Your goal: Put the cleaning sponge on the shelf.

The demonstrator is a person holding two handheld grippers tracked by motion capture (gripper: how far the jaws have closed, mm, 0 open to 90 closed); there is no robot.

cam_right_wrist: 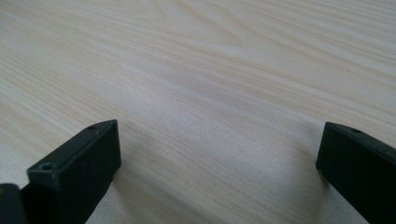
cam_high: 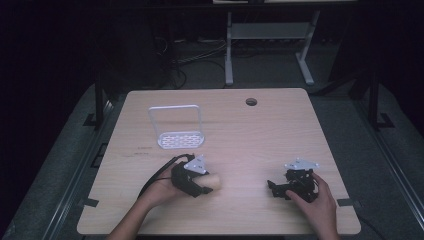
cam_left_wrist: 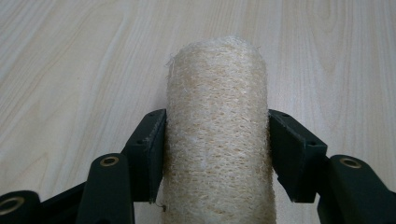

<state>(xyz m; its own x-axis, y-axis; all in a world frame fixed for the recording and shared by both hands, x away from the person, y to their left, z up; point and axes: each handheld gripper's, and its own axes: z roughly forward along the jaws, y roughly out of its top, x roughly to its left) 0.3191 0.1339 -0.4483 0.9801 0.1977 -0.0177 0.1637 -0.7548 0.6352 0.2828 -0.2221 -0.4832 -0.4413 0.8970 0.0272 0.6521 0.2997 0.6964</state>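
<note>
Left hand-held gripper pinching a loofah roll, pads snug on both flanks, roll lying on the counter near its front left. Right hand-held gripper spread wide over bare wood, holding nothing. Probably a lift coming up next. Spongy stuff though, so could squash and slide out if squeezed too lightly, or swing down at the far end. White wire rack further back, well apart from the roll, nothing in it as far as visible.
</note>
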